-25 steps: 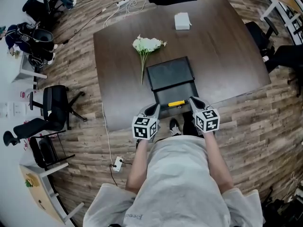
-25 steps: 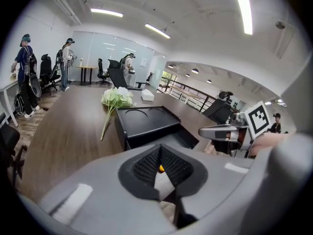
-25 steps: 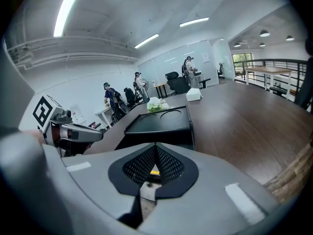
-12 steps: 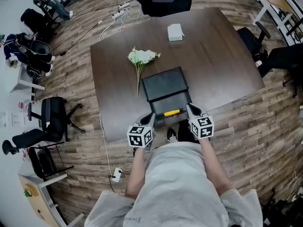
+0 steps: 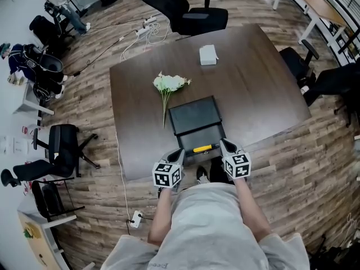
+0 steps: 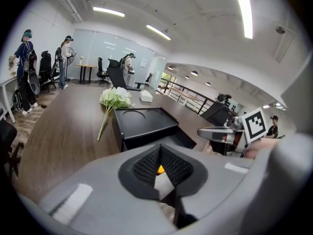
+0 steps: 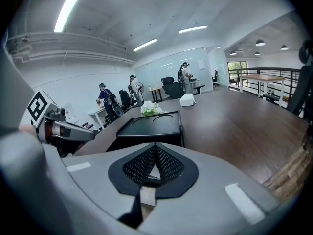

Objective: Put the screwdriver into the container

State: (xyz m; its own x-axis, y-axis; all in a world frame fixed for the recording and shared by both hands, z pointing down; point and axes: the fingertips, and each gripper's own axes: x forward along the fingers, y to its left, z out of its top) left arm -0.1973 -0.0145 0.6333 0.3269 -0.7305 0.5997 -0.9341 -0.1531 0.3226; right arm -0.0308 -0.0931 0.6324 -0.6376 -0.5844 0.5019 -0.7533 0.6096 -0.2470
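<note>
The yellow-handled screwdriver (image 5: 202,148) lies inside the near half of the black container (image 5: 198,135), whose lid (image 5: 194,115) lies flat on the far side. My left gripper (image 5: 178,154) hangs at the container's near left corner and my right gripper (image 5: 224,146) at its near right corner. In the left gripper view the left gripper (image 6: 160,149) has its pads together, and a bit of yellow shows through the gap under them. The right gripper (image 7: 155,146) is likewise shut, with nothing between its pads. The lid (image 6: 144,122) (image 7: 152,125) lies just beyond both.
White flowers (image 5: 170,83) lie on the dark table (image 5: 253,89) left of the lid, and a white box (image 5: 208,55) sits at the far side. Office chairs, cables and wooden floor surround the table. People stand far off in both gripper views.
The head camera's aim has shifted a little. Both grippers keep their places at the container's near corners and the screwdriver lies still.
</note>
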